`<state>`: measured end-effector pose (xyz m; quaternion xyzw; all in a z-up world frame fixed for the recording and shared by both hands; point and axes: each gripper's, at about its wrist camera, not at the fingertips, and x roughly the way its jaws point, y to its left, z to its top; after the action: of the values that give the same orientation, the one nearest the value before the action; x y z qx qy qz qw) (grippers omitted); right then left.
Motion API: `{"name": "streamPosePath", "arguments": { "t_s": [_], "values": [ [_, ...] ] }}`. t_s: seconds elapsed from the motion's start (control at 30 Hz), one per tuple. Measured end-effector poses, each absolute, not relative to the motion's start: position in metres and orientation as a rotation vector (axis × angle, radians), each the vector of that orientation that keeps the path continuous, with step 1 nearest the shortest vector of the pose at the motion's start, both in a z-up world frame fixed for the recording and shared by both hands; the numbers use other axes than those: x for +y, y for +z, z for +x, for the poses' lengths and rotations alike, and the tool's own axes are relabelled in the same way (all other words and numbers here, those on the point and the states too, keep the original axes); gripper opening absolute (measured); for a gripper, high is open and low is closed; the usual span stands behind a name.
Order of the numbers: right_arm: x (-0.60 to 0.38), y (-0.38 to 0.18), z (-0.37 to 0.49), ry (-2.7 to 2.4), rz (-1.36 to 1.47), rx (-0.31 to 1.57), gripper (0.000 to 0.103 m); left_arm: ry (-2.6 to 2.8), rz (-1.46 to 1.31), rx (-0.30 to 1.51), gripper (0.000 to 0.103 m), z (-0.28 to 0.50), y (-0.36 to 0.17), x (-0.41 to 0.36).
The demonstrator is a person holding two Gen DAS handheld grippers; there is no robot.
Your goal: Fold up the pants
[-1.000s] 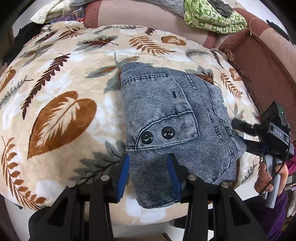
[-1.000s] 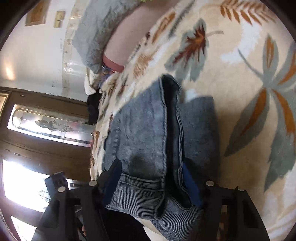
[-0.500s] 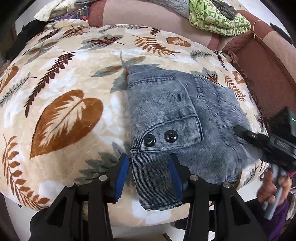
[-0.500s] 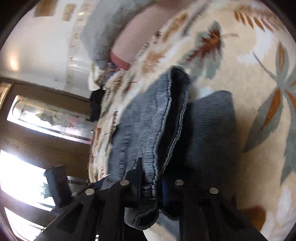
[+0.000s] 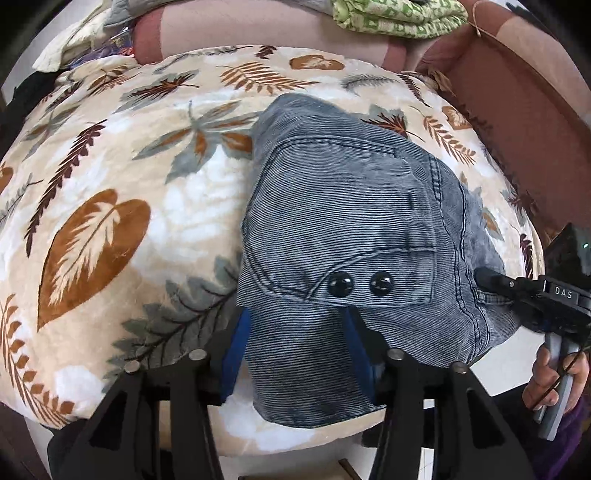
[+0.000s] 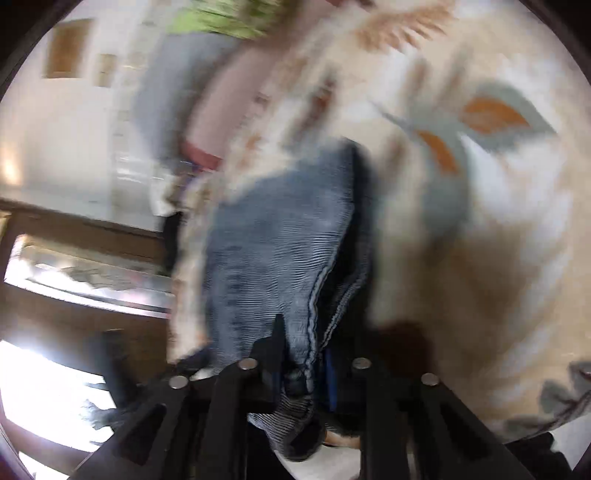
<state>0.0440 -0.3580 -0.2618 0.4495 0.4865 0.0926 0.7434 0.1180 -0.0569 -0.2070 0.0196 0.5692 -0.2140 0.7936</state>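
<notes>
While folded into a thick pad, fills the middle of the left wrist view: pants [image 5: 343, 221] of blue-grey ribbed cloth, flat on a leaf-print blanket [image 5: 122, 177]. Carries a pocket with two black buttons [image 5: 360, 284] side by side, low in the middle of the frame. Drops one loose flap below the buttons toward the bottom edge, over the blanket's near rim.

Straddles that flap with the left gripper [image 5: 295, 325]: one blue pad at its left edge, the other partly tucked under the cloth at the right. Stands about half open, having just been widening its jaws, with the cloth between the pads and no pinch to be seen.

At the right edge of the same view, lays a black finger of the right gripper [image 6: 303, 343] against the pants' side seam. Below it, wraps a hand [image 5: 550, 376] around the grey handle.

Blurs heavily in the right wrist view. Runs a folded edge and hem of the pants from mid-frame down between the jaws at bottom centre. Keeps only a narrow gap there, having just been opening. Cannot tell through the blur whether the pads press on the hem.

Along the top of the left view, backs the blanket with a reddish sofa [image 5: 517, 129] bearing a green cloth [image 5: 399, 18].
</notes>
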Motion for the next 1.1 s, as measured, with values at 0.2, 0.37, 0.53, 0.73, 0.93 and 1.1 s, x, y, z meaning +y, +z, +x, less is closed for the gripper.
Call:
{"name": "streamPosePath", "arguments": {
  "t_s": [0.2, 0.37, 0.53, 0.73, 0.93, 1.1],
  "values": [
    [-0.379, -0.201, 0.033, 0.1, 0.855, 0.854, 0.053, -0.445, 0.048, 1.153, 0.053, 0.115, -0.173, -0.045],
    [-0.358, -0.171, 0.063, 0.14, 0.734, 0.816, 0.053, -0.467, 0.064, 1.086, 0.055, 0.128, -0.149, -0.07],
    [-0.335, -0.198, 0.106, 0.127, 0.667, 0.958, 0.046, -0.435, 0.096, 1.115, 0.055, 0.177, -0.157, -0.102],
    [-0.327, -0.232, 0.131, 0.074, 0.596, 1.014, 0.047, -0.357, 0.143, 1.237, 0.055, 0.229, -0.204, -0.127],
    [-0.328, -0.243, 0.143, 0.037, 0.564, 1.054, 0.047, -0.293, 0.193, 1.261, 0.071, 0.25, -0.236, -0.136],
    [-0.325, -0.243, 0.141, 0.058, 0.503, 1.041, 0.05, -0.281, 0.179, 1.263, 0.079, 0.257, -0.237, -0.133]
  ]
}}
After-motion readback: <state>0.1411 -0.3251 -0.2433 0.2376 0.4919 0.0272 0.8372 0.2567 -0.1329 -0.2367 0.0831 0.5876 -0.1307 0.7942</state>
